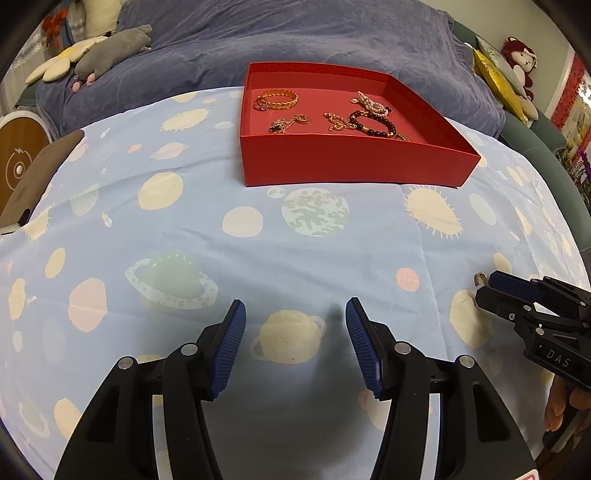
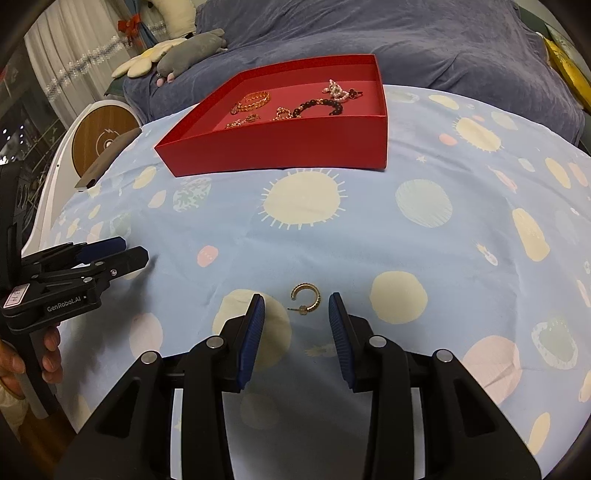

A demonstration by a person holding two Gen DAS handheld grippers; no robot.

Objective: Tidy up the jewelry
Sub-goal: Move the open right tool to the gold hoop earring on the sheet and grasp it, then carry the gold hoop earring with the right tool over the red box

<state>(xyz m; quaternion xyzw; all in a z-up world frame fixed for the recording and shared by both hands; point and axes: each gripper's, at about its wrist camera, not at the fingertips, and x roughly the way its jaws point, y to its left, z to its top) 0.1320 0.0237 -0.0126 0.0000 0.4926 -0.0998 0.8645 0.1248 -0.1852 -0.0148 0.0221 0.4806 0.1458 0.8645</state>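
Observation:
A red box [image 1: 351,162] [image 2: 280,147] stands on the patterned blue cloth and holds several pieces: a gold bangle [image 1: 279,99], a dark bead bracelet [image 1: 373,122], a pearl piece [image 1: 369,103] and small gold chains. A gold hoop earring [image 2: 306,297] lies flat on the cloth just ahead of my right gripper [image 2: 296,306], between its open fingertips, not gripped. In the left wrist view the earring [image 1: 479,278] peeks out by the right gripper's tips [image 1: 489,286]. My left gripper [image 1: 295,314] is open and empty over the cloth; it also shows in the right wrist view [image 2: 129,253].
The blue planet-print cloth [image 1: 184,229] covers a bed with a purple blanket [image 1: 295,33] behind the box. A grey plush toy [image 1: 110,55] lies at back left. A round wooden-faced device [image 2: 101,138] and a dark flat case [image 2: 107,158] sit at the left edge.

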